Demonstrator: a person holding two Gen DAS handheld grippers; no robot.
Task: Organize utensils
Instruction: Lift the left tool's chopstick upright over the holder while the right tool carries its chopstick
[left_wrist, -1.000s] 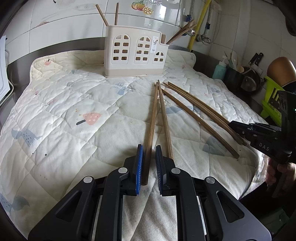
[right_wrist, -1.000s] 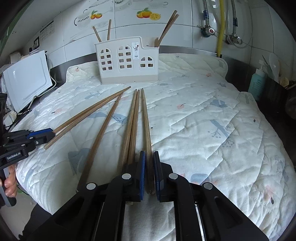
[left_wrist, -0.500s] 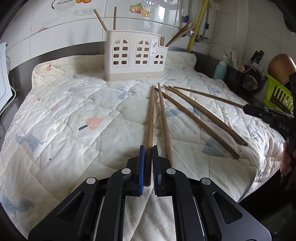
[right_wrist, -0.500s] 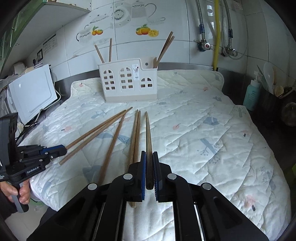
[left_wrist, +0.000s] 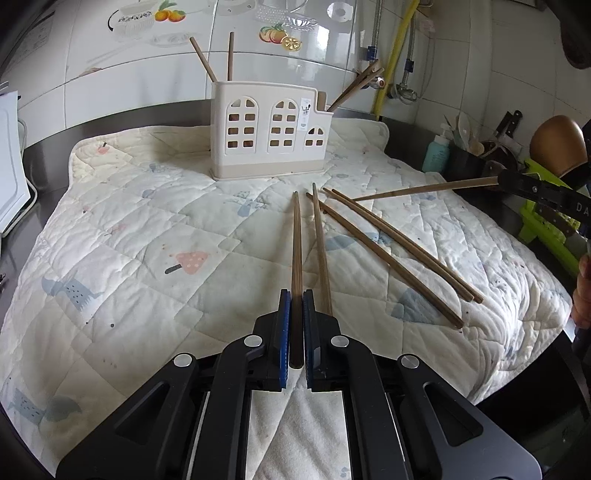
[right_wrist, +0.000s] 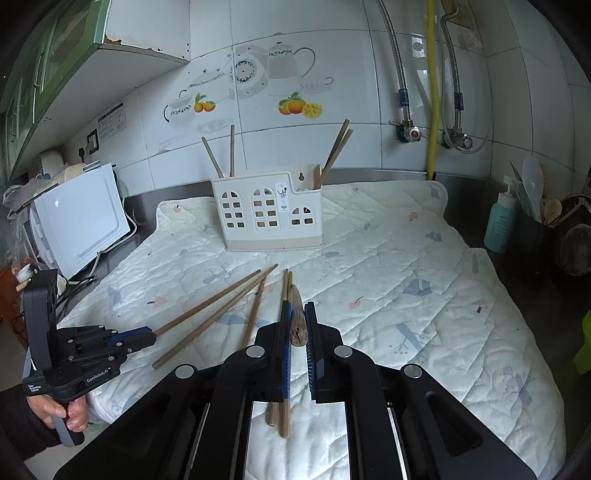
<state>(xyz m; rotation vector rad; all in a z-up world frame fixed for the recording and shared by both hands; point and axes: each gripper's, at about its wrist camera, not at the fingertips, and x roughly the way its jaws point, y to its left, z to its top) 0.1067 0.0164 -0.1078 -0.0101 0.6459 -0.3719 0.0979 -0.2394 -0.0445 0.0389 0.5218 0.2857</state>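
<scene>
Currently, both pick-ups are complete: the left gripper (left_wrist: 295, 306) is clamped on the butt end of one long brown wooden chopstick (left_wrist: 296, 243), and the right gripper (right_wrist: 297, 325) is closed narrowly on a second wooden chopstick (right_wrist: 296, 314) raised clear of the white quilted cloth (right_wrist: 388, 295) on the counter. Four loose wooden chopsticks (left_wrist: 388, 254) lie on the cloth, near the white plastic utensil holder with arched window cut-outs (left_wrist: 269, 136). As judged, the next move calls for tilting each held chopstick upright and lowering it into an open compartment of the holder.
</scene>
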